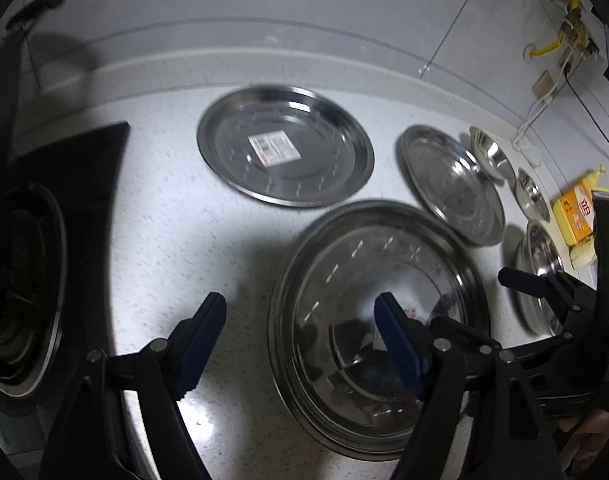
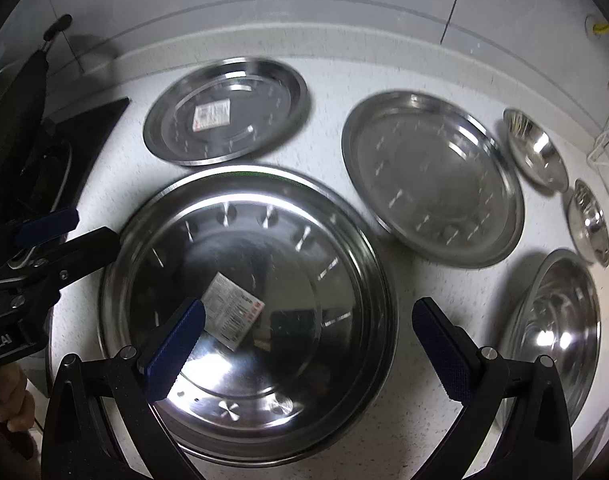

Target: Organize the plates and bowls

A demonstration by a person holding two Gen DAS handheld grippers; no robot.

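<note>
A large steel plate (image 1: 356, 248) (image 2: 264, 240) with a paper label lies nearest on the white counter; its rim looks doubled, as if stacked. A second labelled plate (image 1: 284, 144) (image 2: 228, 112) lies behind it, and a third plate (image 1: 452, 184) (image 2: 432, 176) to the right. Three steel bowls (image 2: 536, 148) (image 2: 588, 220) (image 2: 552, 328) sit along the right. My left gripper (image 1: 304, 320) hangs open over the near plate's left edge, holding nothing. My right gripper (image 2: 310, 332) is open above the same plate's right half, also holding nothing.
A black gas stove (image 1: 24, 260) bounds the counter on the left. A yellow bottle (image 1: 576, 216) stands at the right by the bowls, with cords and a yellow gas valve (image 1: 564, 20) on the tiled wall. A hand (image 2: 8, 396) holds the left gripper's handle.
</note>
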